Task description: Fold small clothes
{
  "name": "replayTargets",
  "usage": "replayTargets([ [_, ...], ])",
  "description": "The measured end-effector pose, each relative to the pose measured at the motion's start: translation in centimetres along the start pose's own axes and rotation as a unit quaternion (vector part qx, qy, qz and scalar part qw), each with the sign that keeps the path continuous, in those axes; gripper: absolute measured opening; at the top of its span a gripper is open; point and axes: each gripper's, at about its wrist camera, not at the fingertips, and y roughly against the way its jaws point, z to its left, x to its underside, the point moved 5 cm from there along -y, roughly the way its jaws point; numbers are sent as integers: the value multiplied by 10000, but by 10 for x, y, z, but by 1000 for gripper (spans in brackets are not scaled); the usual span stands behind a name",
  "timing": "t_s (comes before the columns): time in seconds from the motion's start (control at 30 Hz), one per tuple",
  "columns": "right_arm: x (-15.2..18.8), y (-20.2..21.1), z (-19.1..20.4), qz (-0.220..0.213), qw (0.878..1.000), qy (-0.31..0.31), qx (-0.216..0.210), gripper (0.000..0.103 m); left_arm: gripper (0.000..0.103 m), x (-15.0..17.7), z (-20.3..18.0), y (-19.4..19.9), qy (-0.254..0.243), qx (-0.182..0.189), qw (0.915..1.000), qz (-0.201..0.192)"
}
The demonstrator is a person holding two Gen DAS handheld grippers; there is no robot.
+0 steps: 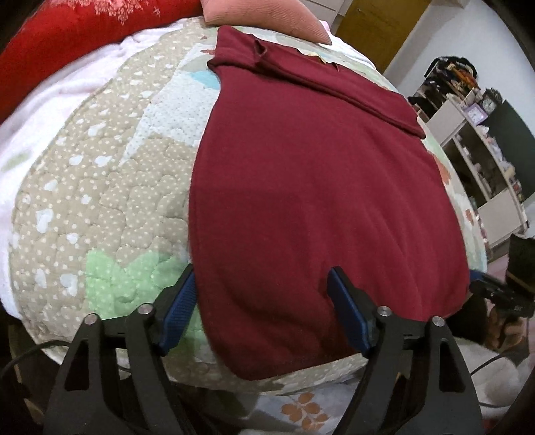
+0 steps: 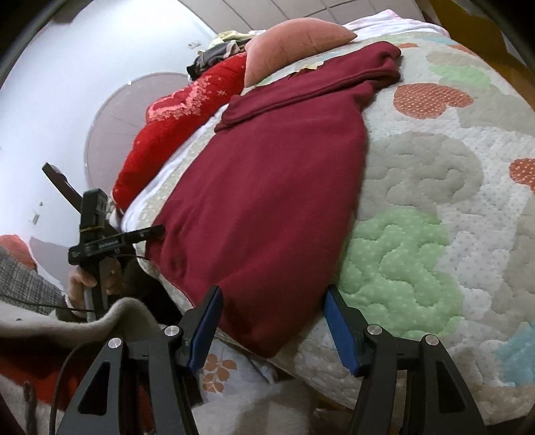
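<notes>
Across the patchwork quilt lies the maroon garment, spread lengthwise with its near hem at the quilt's front edge and its far end just short of a pink cushion. It looks like a small knit top or sweater already narrowed: long fold lines run along its far portion, and a doubled band of cloth crosses near the top, where a sleeve or collar seems tucked over. The surface is mostly smooth, with shallow wrinkles toward the near hem.

Each tool sits at one near corner — likely so both corners can be lifted together and carried toward the far end for the next fold. The left gripper stands released, its blue pads wide apart, straddling the left near edge of the cloth without pinching it. The right gripper is likewise unclenched, jaws apart around the right near corner; no fabric is pressed between the pads. A hand holds the left tool's handle, visible from the right camera.
</notes>
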Motion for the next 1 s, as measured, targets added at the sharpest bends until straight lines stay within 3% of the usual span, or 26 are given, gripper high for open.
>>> replayTargets([
  [0.17, -2, -6, 3, -117, 9996, -39, -258, 60, 83, -3, -5, -2, -60, -23, 9999, 87],
  [0.2, -2, -6, 5, -104, 9996, 19, -267, 54, 81, -3, -5, -2, -113, -41, 9999, 109],
  [0.27, 1, -6, 8, -31, 9995, 99, -307, 38, 66, -3, -4, 1, -94, -77, 9999, 120],
  [0.3, 1, -7, 10, 19, 9992, 84, -385, 29, 51, -4, -3, 2, -69, -89, 9999, 130],
  [0.33, 2, -10, 11, 69, 9987, 59, -494, 25, 33, -4, -2, 2, -44, -65, 9999, 143],
  [0.4, 2, -15, 16, 124, 9980, 104, -608, 17, 26, -6, -2, 3, 54, 201, 9995, 256],
  [0.47, -4, -17, 21, 91, 9971, 146, -739, 15, 9, -10, -6, 5, -39, 357, 9988, 331],
  [0.6, -40, 0, 32, -350, 9913, 188, -1258, 14, 10, -36, -13, 20, -22, 825, 9964, 195],
  [0.73, -88, 19, 29, -948, 9844, 214, -1469, 14, 10, -81, -16, 28, 60, 1093, 9939, -148],
  [0.8, -120, 22, 23, -1238, 9840, 297, -1247, 14, 10, -113, -18, 26, 77, 1150, 9927, -344],
  [1.0, -211, 9, -9, -1664, 9840, 149, -625, 14, 10, -206, -13, -4, 100, 866, 9929, -804],
])
